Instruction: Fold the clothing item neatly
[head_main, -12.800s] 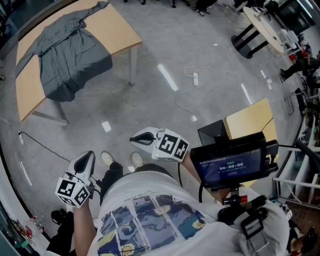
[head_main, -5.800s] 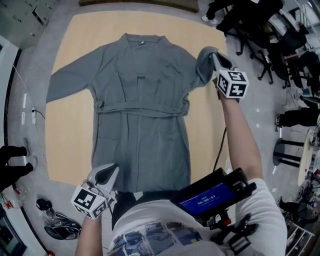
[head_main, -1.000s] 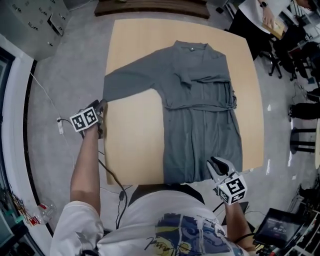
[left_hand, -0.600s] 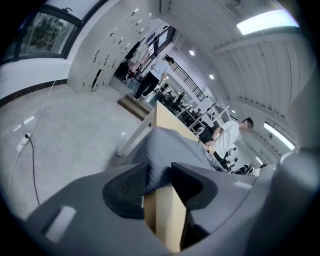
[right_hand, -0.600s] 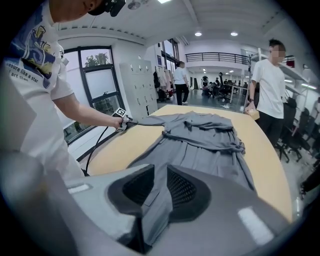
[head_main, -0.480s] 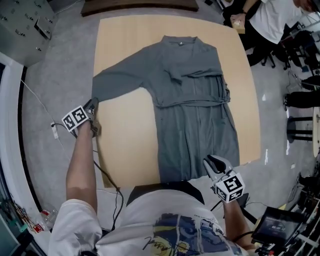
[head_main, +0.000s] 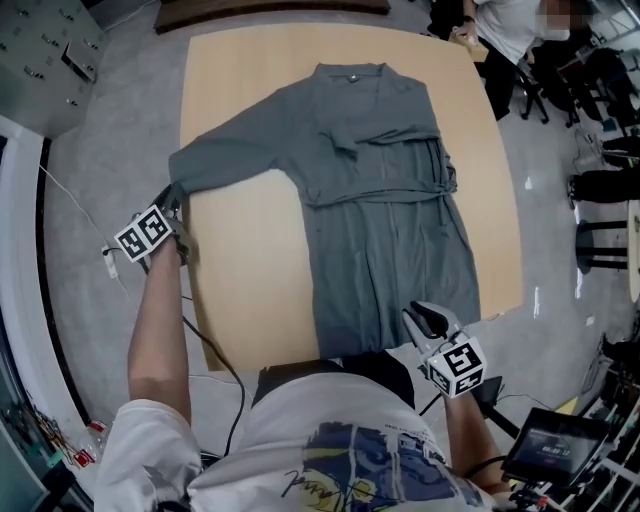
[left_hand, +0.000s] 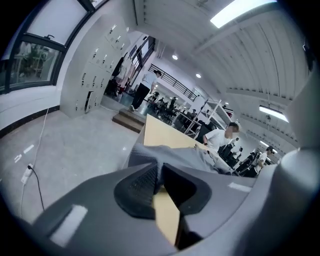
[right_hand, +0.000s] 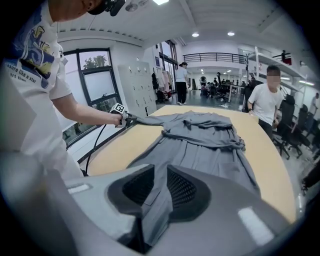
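Your left gripper (left_hand: 159, 176) has just closed onto the sleeve cuff (left_hand: 150, 155). Your right gripper (head_main: 420, 318) pinches the hem (right_hand: 152, 215). The robe (head_main: 385, 200) looks soft and limp, so grip its edges.

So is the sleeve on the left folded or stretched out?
Stretched out: the sleeve reaches flat across the table to its edge, where the left tongs have just been closing on its cuff.

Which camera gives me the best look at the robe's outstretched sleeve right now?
Head view: the whole sleeve shows, shoulder to cuff, ending at the left gripper, whose jaws have just closed on it. Left gripper view shows only the cuff between the jaws; right gripper view shows the sleeve distant, foreshortened.
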